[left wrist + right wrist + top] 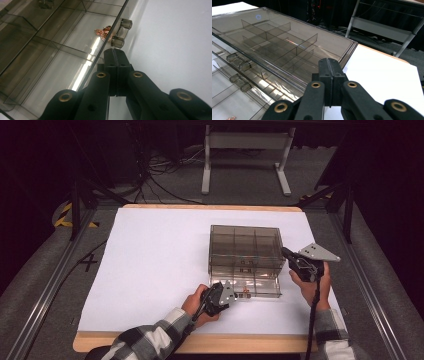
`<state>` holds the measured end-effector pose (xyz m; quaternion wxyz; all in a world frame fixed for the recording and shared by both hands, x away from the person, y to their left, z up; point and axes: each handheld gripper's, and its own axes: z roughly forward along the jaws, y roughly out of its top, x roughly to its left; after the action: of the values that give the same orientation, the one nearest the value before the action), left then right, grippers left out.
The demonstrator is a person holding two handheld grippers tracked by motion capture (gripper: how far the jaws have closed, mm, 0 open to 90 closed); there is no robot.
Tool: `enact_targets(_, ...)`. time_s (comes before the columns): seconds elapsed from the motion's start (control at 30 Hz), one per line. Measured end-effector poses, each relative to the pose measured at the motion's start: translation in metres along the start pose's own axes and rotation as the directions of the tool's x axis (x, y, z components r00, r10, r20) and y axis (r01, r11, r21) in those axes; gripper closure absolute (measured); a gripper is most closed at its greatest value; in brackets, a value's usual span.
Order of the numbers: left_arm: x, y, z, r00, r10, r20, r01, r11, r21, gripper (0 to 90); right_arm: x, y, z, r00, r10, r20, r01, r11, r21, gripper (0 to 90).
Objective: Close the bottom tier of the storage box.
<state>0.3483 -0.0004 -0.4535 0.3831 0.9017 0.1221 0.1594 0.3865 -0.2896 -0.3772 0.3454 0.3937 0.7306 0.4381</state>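
L gripper jaws together, tip at handle of bottom drawer, pulled out toward table's front edge, copper bits inside. R gripper together by box right side. Drawer likely still to push in.

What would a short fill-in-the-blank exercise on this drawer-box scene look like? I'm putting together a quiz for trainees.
1. The bottom drawer of the smoky clear drawer box is pulled ____.
2. The small copper-coloured pieces lie ____ that drawer.
3. The jaws of the left gripper are ____.
4. The box stands on a ____ table sheet.

Missing words: out; inside; shut; white
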Motion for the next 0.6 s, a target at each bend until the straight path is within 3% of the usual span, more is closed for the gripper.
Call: enact_targets(0.6,0.011,0.008,0.007,0.9994,-0.024,-0.026,0.024,0.9996,-0.012,89.8,0.000,0.000,0.000,1.0000,0.008,-0.002,-0.008,1.000,-0.001,90.0)
